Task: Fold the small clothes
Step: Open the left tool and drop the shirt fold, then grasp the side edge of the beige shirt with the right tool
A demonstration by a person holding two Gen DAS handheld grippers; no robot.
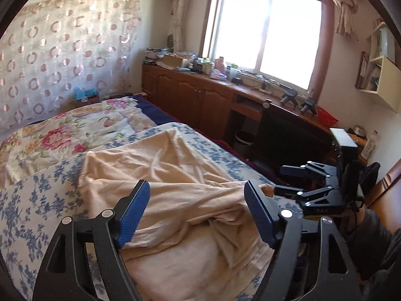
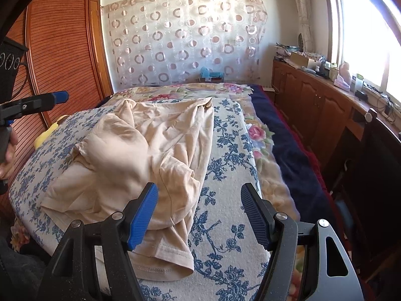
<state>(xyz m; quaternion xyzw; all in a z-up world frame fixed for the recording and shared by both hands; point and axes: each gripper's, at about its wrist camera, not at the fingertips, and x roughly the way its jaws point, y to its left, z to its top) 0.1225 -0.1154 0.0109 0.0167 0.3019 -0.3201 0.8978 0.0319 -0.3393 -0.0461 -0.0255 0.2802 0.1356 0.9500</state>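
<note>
A beige T-shirt (image 1: 180,175) lies rumpled on a white cloth with blue flowers (image 1: 32,200) spread over the bed. My left gripper (image 1: 196,195) is open and empty, held just above the near part of the shirt. My right gripper (image 2: 199,200) is open and empty, over the shirt's right edge and sleeve hem; the shirt (image 2: 140,155) lies bunched in that view on the blue-flowered cloth (image 2: 225,165). The right gripper (image 1: 283,180) also shows at the right of the left wrist view, open beside the shirt's corner. The left gripper (image 2: 60,97) shows at the far left of the right wrist view.
A floral quilt (image 1: 62,130) covers the far bed. A wooden cabinet (image 1: 200,92) with clutter runs under the window. A dark monitor (image 1: 288,135) and a bin (image 1: 243,140) stand to the right of the bed. A wooden wardrobe (image 2: 57,50) stands to the left.
</note>
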